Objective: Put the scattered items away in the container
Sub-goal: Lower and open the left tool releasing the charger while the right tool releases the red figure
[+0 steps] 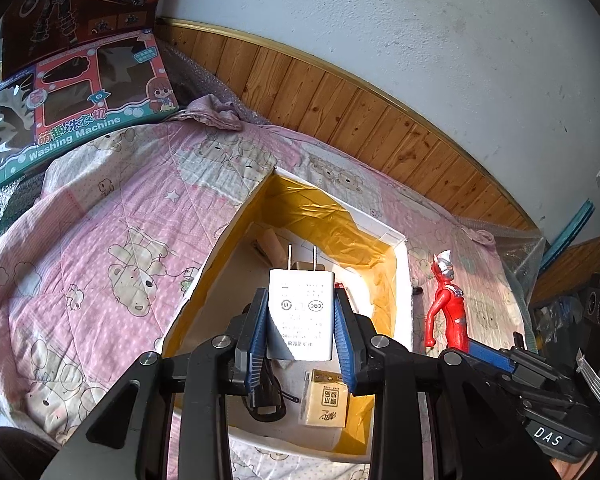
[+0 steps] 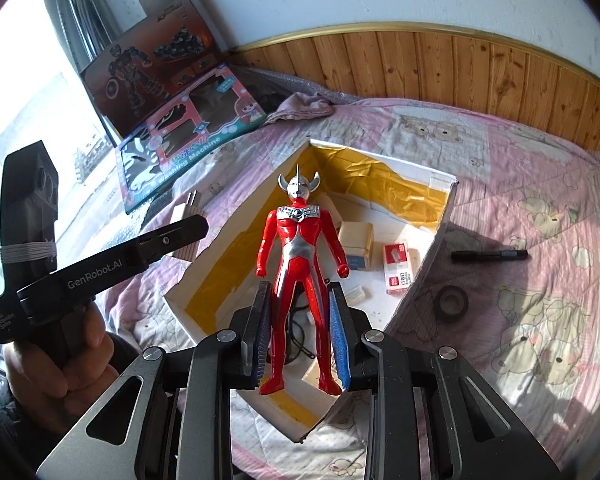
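My left gripper is shut on a white plug adapter, prongs pointing forward, held over the open white box with yellow-taped walls. In the right wrist view that gripper and the adapter hang above the box's left rim, a hand on the handle. My right gripper is shut on the legs of a red and silver hero figure, upright over the box. The figure shows in the left view at the box's right edge. Inside lie a tan packet, a black cable and small boxes.
A pink bear-print quilt covers the bed under the box. On it, right of the box, lie a black marker and a dark tape roll. Toy cartons lean at the back left. A wood-panelled wall runs behind.
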`<state>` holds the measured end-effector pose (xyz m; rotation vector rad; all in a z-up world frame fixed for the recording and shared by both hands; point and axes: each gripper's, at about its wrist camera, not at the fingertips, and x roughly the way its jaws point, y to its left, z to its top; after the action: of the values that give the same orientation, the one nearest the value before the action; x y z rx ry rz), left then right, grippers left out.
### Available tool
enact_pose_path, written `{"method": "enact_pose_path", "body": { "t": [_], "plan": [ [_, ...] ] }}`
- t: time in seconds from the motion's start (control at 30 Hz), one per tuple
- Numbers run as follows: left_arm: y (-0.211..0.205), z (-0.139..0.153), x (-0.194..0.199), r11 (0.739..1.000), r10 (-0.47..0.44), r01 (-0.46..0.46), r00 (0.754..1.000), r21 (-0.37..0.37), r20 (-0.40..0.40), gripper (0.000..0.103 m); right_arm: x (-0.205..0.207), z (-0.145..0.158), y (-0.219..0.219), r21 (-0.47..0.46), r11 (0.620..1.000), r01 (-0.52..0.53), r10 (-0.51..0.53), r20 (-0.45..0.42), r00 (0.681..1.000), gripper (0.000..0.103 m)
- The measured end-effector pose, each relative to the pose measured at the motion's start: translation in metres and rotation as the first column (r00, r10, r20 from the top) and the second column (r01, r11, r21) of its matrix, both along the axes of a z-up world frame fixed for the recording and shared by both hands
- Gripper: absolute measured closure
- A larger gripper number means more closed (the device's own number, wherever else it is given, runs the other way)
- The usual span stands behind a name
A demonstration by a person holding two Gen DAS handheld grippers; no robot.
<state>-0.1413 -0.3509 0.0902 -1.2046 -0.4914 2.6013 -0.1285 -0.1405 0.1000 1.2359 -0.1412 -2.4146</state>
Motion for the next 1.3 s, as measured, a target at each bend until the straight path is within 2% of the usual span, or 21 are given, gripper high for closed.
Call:
{"method": "enact_pose_path", "body": {
  "t": [0.4, 0.73, 0.83, 1.0, 1.3],
  "plan": [
    [0.023, -0.003, -0.029, 0.998, -0.056, 0.056, 0.998, 0.001, 0.019, 0.071, -0.052, -0.002, 0.014, 0.04, 0.999, 0.021, -0.021, -0.001, 1.0, 0.075],
    [0.074, -0.037, -0.028, 0.989, -0.145, 0.14, 0.982, 0.045, 0.125, 0.071, -0.087, -0.004, 0.009, 0.119, 0.992, -0.043, 0.045, -0.01, 0.999, 0.075],
    [0.079, -0.051, -0.027, 0.991, -0.12, 0.108, 0.976, 0.076, 0.181, 0.071, -0.096, -0.008, 0.007, 0.134, 0.989, -0.07, 0.07, 0.0, 0.998, 0.075],
    [0.077, -0.073, -0.026, 0.992, -0.035, 0.002, 0.962, 0.122, 0.272, 0.071, -0.11, -0.018, -0.004, 0.165, 0.974, -0.155, 0.152, 0.03, 0.988, 0.075],
    [0.087, -0.093, -0.028, 0.978, 0.023, -0.096, 0.931, 0.185, 0.364, 0.071, -0.141, -0.037, -0.026, 0.255, 0.915, -0.314, 0.302, 0.086, 0.95, 0.075]
  ]
}}
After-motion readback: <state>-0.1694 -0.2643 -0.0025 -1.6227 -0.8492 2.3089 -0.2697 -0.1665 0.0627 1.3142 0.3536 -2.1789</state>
